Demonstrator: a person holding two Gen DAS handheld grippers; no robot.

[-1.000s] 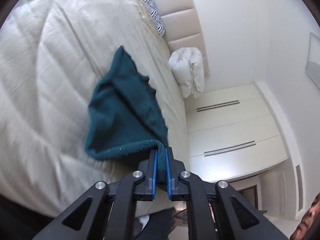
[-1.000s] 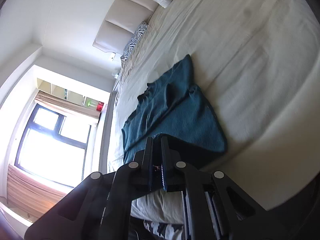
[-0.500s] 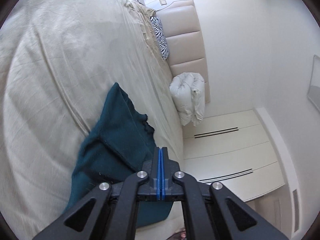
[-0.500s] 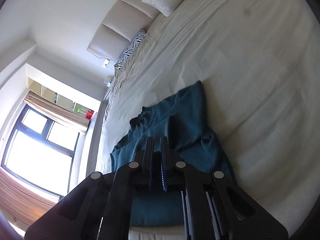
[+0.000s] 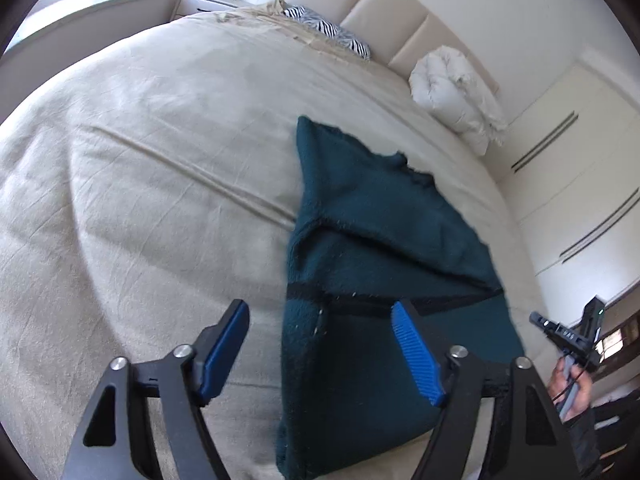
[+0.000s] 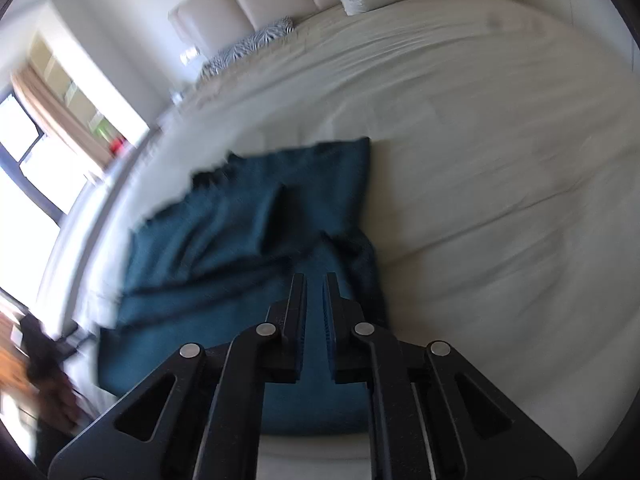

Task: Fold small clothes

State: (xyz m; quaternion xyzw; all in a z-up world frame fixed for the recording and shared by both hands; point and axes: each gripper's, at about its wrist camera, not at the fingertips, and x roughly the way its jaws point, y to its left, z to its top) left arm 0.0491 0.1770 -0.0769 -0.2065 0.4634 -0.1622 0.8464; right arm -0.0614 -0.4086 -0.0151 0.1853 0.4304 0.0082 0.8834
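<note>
A dark teal knit garment (image 5: 372, 264) lies partly folded on the beige bed (image 5: 160, 184), near its front edge. My left gripper (image 5: 320, 312) is open and empty, its blue pads spread just above the garment's near fold. In the right wrist view the garment (image 6: 248, 240) lies below my right gripper (image 6: 315, 280). Its jaws stand a narrow gap apart with only cloth seen through the gap, and nothing is pinched.
A white rolled duvet (image 5: 456, 88) and a zebra-print pillow (image 5: 328, 36) lie by the padded headboard (image 5: 396, 16). White wardrobe doors (image 5: 580, 184) stand to the right. A window (image 6: 24, 160) is at the left in the right wrist view.
My left gripper let go of the garment's edge and opened wide. The garment dropped flat onto the bed. My right gripper's jaws parted slightly, and both views swung round.
</note>
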